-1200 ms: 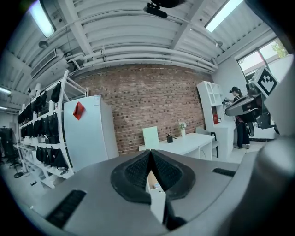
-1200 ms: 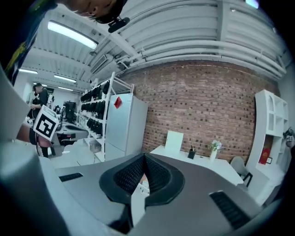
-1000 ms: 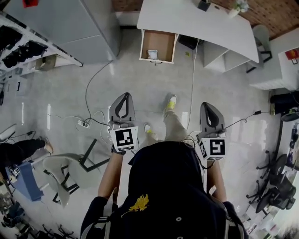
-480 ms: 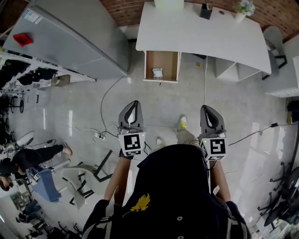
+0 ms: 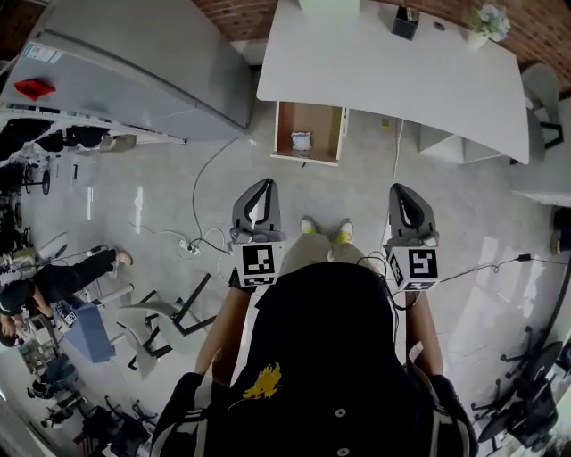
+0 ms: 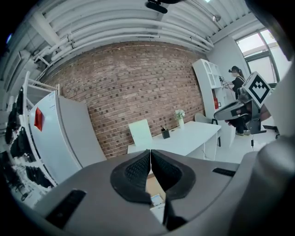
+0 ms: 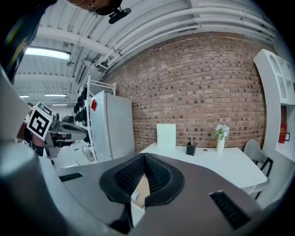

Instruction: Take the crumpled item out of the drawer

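The wooden drawer (image 5: 308, 130) stands pulled out from under the white desk (image 5: 384, 62). A small white crumpled item (image 5: 302, 141) lies inside it. My left gripper (image 5: 264, 184) and right gripper (image 5: 401, 189) are held side by side over the floor, well short of the drawer, both shut and empty. In the left gripper view the closed left gripper (image 6: 150, 151) points at the drawer (image 6: 154, 185), and the crumpled item (image 6: 156, 199) shows through the gap below the pads. The right gripper (image 7: 144, 156) is closed too, with the drawer (image 7: 143, 186) beyond it.
A large grey refrigerator (image 5: 134, 62) stands left of the drawer. Cables and a power strip (image 5: 186, 245) lie on the floor, with a chair (image 5: 147, 326) at left. A pen holder (image 5: 405, 21) and a vase (image 5: 486, 22) sit on the desk. Another person (image 5: 45, 286) is far left.
The person has stepped toward the desk and now stands with both feet together. Both grippers stayed shut and came nearer the drawer.
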A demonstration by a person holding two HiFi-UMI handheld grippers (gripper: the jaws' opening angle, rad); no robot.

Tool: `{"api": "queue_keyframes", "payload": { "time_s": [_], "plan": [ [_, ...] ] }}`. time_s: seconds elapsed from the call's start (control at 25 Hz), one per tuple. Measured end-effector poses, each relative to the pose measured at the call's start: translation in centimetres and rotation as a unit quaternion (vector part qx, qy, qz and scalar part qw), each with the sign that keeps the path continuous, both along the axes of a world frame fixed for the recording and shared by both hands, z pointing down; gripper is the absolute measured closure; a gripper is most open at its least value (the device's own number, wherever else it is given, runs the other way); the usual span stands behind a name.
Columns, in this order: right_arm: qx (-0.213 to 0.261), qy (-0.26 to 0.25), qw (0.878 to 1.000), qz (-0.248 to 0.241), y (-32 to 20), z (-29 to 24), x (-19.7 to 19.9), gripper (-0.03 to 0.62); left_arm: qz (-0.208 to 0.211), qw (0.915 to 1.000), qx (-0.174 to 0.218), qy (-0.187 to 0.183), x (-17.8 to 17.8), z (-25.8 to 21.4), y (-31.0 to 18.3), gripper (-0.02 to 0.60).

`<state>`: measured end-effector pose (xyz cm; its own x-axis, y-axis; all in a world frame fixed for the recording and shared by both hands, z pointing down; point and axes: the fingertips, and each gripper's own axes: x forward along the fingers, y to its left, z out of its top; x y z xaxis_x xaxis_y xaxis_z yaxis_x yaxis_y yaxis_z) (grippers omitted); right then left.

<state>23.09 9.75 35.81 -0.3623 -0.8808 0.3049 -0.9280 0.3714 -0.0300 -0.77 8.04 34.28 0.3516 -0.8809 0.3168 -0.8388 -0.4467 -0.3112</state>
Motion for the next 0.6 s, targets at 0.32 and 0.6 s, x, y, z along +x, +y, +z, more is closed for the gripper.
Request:
{"api": "queue_keyframes", "payload": {
  "time_s": [0.32,0.6],
  "plan": [
    [-0.009,0.025,1.000,-0.002,-6.2,0.3,-3.3,0.568,-0.011,0.9991,-0.025,0.034,-3.8,3.3,-6.6,0.276],
    [-0.022,0.035,0.998,0.042,-11.8,0.0,-6.2,0.568,0.045,0.9914,-0.113,0.048,-5.6,12.4,-13.3,0.272]
  ]
}}
